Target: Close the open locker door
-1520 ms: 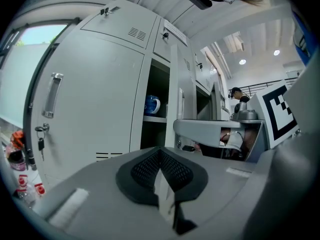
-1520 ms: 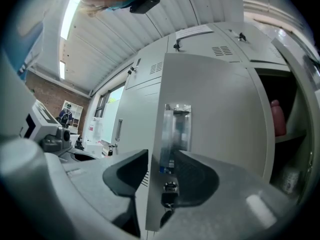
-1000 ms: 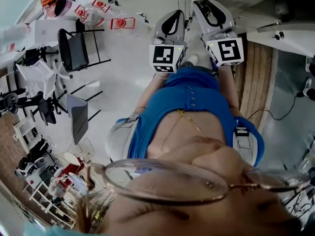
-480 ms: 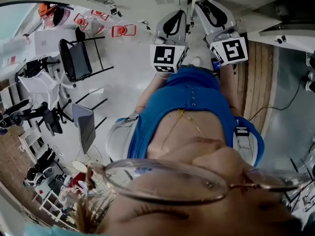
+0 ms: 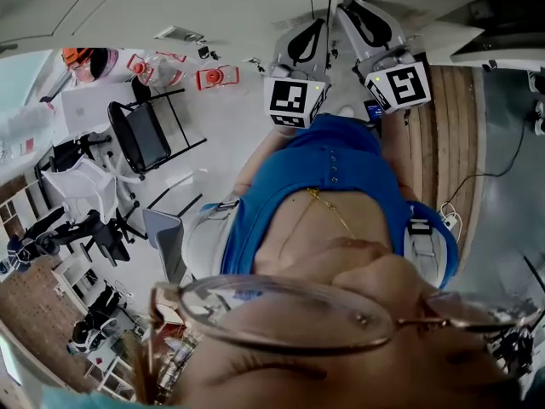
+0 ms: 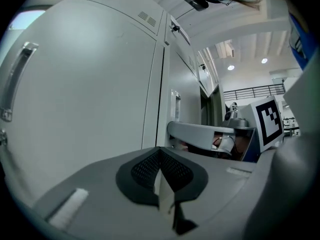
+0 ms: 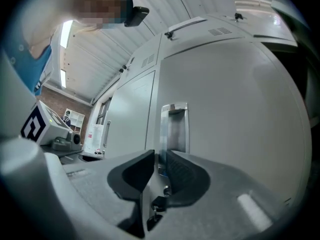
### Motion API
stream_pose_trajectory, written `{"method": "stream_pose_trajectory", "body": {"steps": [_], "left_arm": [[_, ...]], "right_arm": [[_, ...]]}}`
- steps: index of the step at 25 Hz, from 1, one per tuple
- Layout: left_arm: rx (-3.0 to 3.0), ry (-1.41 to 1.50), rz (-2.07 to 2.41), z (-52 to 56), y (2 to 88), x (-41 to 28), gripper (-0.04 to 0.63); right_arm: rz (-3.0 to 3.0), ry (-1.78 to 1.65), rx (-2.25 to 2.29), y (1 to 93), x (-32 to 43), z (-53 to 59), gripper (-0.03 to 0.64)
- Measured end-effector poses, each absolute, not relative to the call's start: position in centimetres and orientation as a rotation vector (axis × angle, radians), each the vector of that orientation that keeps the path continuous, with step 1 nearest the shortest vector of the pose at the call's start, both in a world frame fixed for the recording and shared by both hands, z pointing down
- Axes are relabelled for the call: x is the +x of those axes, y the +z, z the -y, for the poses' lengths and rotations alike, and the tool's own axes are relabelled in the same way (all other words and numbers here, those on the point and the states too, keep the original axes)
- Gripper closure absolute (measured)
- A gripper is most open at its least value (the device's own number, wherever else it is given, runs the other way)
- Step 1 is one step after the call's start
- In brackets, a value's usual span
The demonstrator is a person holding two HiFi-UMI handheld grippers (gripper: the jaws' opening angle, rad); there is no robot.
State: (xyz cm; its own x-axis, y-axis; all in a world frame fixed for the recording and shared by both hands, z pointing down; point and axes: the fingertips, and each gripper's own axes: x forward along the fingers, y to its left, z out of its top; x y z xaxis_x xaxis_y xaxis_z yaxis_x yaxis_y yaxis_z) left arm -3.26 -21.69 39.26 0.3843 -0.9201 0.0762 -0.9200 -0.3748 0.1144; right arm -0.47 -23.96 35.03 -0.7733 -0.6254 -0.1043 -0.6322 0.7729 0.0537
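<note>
My right claw (image 7: pixel 159 171) is closing, with the handle (image 7: pixel 173 126) of the locker door (image 7: pixel 230 99) reaching into its narrow gap from 12 o'clock. My left claw (image 6: pixel 162 181) is pinched together, holding nothing.

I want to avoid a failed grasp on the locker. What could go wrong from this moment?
1. The jaws of the right gripper are closing at the lower end of the metal handle; such a low hold might slip when the locker door moves.
2. The left gripper, jaws together and empty, sits close to the neighbouring door; it might bump it.
</note>
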Motion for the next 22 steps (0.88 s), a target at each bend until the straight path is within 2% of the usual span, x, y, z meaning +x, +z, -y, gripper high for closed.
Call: {"method": "stream_pose_trajectory", "body": {"steps": [22], "left_arm": [[2.641,0.017,1.416,23.1,39.9,-1.7,0.595]], "right_arm": [[-2.831,0.187,-1.29,35.3,-0.8,25.9,0.555]]}}
